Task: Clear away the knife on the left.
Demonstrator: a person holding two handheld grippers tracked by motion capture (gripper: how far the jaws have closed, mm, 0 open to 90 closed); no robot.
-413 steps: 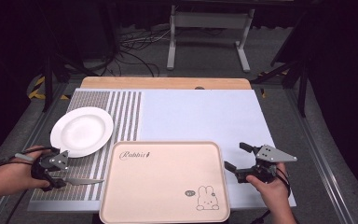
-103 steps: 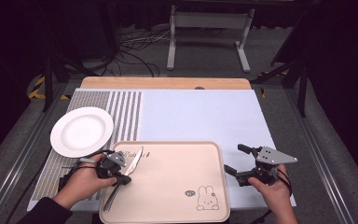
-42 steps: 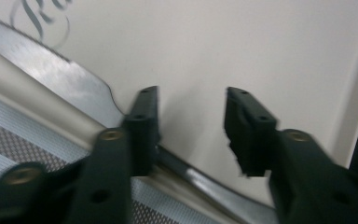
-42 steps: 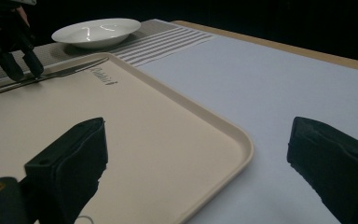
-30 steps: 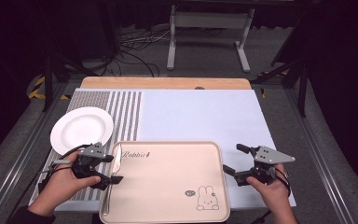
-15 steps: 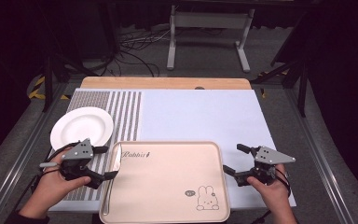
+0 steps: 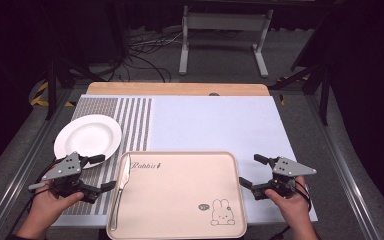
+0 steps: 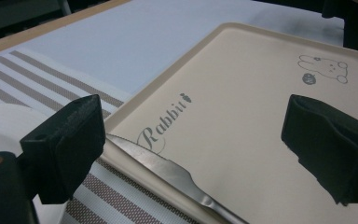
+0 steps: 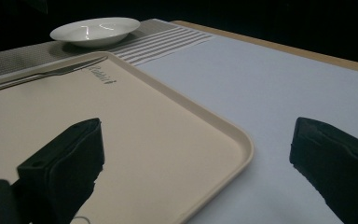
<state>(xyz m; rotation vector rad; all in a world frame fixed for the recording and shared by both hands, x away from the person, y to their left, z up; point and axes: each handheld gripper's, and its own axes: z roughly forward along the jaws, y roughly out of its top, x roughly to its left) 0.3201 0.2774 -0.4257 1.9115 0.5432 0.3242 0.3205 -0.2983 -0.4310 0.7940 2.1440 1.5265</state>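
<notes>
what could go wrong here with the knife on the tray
The knife lies along the tray's left rim, not flat in the middle, so a nudge may tip it onto the striped mat. The open left claw sits close beside it and might bump it. The white plate is also near that claw.

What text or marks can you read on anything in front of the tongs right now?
"Rabbit" in cursive script, printed on the beige tray near the knife.
A rabbit drawing with a small dark mark beside it, too small to read, at the tray's opposite corner.
Nothing readable on the white plate.
</notes>
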